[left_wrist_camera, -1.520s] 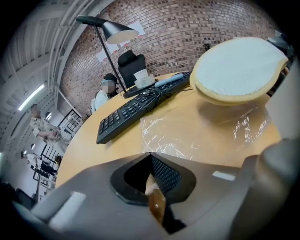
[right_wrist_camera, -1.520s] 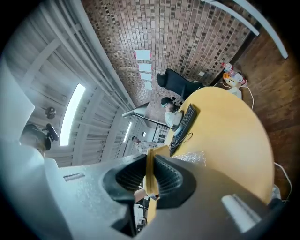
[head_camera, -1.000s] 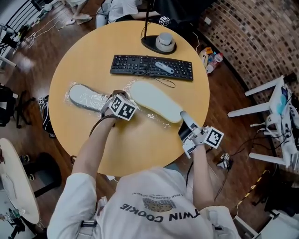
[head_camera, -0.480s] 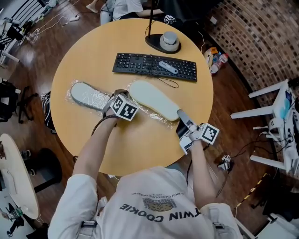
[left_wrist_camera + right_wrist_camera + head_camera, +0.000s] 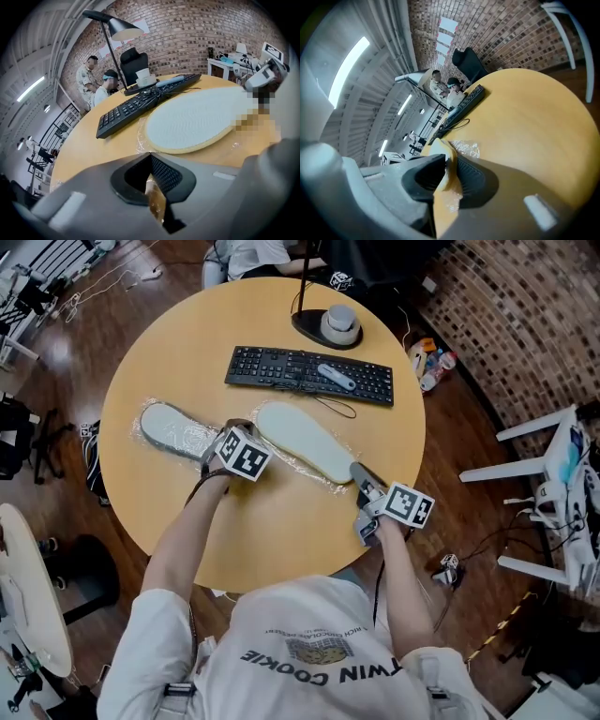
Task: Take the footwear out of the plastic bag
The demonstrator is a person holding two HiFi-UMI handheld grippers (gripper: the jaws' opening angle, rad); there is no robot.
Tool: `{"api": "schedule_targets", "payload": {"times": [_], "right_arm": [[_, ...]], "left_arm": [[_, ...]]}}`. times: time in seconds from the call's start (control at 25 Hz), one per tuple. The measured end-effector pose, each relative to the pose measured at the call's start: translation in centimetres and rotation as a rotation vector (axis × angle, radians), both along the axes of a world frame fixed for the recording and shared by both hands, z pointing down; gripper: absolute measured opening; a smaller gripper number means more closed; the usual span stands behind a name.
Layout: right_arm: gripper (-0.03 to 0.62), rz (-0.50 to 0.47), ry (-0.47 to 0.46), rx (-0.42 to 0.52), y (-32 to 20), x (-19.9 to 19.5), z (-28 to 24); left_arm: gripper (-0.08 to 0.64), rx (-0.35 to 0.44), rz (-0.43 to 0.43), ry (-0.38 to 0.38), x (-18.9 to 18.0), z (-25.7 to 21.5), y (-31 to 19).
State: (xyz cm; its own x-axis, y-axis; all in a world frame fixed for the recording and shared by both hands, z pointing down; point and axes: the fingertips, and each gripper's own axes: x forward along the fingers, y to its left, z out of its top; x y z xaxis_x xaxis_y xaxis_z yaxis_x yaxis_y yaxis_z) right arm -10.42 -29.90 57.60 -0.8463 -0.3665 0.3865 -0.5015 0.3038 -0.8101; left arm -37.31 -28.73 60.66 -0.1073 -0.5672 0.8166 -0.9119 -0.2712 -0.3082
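Two flat white slippers lie on the round wooden table (image 5: 281,531) in a clear plastic bag (image 5: 286,460). The right slipper (image 5: 305,440) points towards my right gripper (image 5: 359,474), whose jaws hold its cream edge (image 5: 443,159) with crinkled film around it. These jaws have just been opening a little, with the slipper's edge still between them. The left slipper (image 5: 173,430) lies under film at the left. My left gripper (image 5: 228,432) sits between the two slippers, shut on a thin fold of the bag (image 5: 154,199). In the left gripper view the right slipper (image 5: 194,119) lies just ahead.
A black keyboard (image 5: 305,374) with a cable lies behind the slippers. A desk lamp's round base (image 5: 323,326) stands at the far edge. White chairs (image 5: 553,484) stand on the floor at the right. People sit beyond the table (image 5: 105,86).
My right gripper has sunk towards the table and shifted slightly left, lowering the slipper's near end. The left gripper has stayed where it was.
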Motion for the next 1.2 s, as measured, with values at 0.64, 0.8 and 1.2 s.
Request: {"api": "schedule_targets", "payload": {"times": [0.64,0.8,1.2], "right_arm": [[0.083,-0.076,0.489,0.258,2.2,0.3,0.6],[0.083,-0.089,0.471,0.323,5.1,-0.6,-1.9],[0.083,-0.218,0.327,0.448,13.4,-5.3,-7.9]], "left_arm": [[0.003,0.213,-0.078,0.214,4.3,-7.5,6.9],[0.003,0.271,-0.108,0.276,5.3,-9.6,10.8],[0.003,0.376,-0.196,0.343,7.4,-13.3,18.8]]}}
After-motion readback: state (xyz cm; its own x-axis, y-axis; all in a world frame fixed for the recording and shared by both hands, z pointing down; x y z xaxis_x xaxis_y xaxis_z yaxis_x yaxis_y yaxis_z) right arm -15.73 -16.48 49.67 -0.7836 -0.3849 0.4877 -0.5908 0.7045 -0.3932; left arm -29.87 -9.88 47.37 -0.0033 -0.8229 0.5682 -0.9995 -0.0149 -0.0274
